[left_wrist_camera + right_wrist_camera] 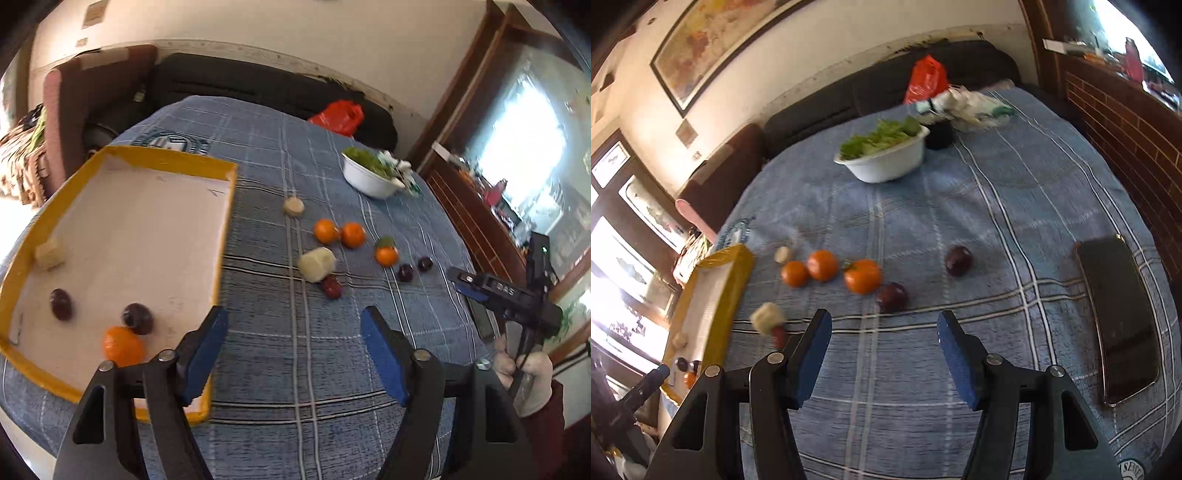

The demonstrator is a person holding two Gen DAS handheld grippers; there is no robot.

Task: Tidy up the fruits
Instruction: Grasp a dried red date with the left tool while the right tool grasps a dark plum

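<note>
On the left of the left wrist view a yellow-rimmed tray (229,206) lies on the blue checked cloth (295,362), and it holds one orange (122,345) at its near edge, two dark plums (137,318) (61,303) just above it, and a pale cut chunk (50,253) against the left wall. Right of the tray, loose on the cloth, sit three oranges (325,230) (353,234) (386,255), one of them with a green leaf, a large pale chunk (317,264) touching a reddish plum (331,286), a small pale round piece (294,206) higher up, and two more plums (405,272) (425,263) toward the right. Toward the upper right a white bowl (364,181) is filled with green leaves (365,159). The left gripper (293,354) hangs at the bottom of the frame with its blue pads apart and nothing between them. In the right wrist view the right gripper (884,356) likewise stands with its fingers spread and empty above bare cloth; a dark phone (1117,317) lies at the right edge, and a red bag (925,79) sits behind the bowl
</note>
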